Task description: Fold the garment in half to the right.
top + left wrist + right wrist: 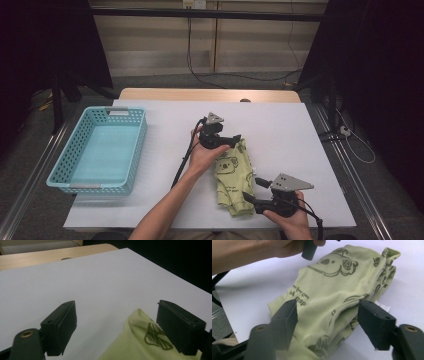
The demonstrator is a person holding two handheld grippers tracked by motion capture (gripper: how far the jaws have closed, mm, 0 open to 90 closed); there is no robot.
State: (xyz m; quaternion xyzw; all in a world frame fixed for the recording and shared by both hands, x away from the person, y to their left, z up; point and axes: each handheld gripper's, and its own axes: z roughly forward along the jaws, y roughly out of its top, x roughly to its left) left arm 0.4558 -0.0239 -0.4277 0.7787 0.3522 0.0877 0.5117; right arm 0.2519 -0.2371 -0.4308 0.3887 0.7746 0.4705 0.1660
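Between the parted jaws of the right gripper (252,189) lies the near end of a folded green shirt (232,176), unpinched. At its far end the left gripper (237,139) gapes too, on the white-covered bench (165,200).

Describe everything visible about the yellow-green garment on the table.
The yellow-green garment looks like soft knit cotton, printed in dark olive with a koala face, leaf shapes and a line of text. It lies folded into a narrow, layered bundle on the white table cover, right of the blue basket. A small white label pokes out at one edge. Both tools stand open at its two ends, neither pressing it.
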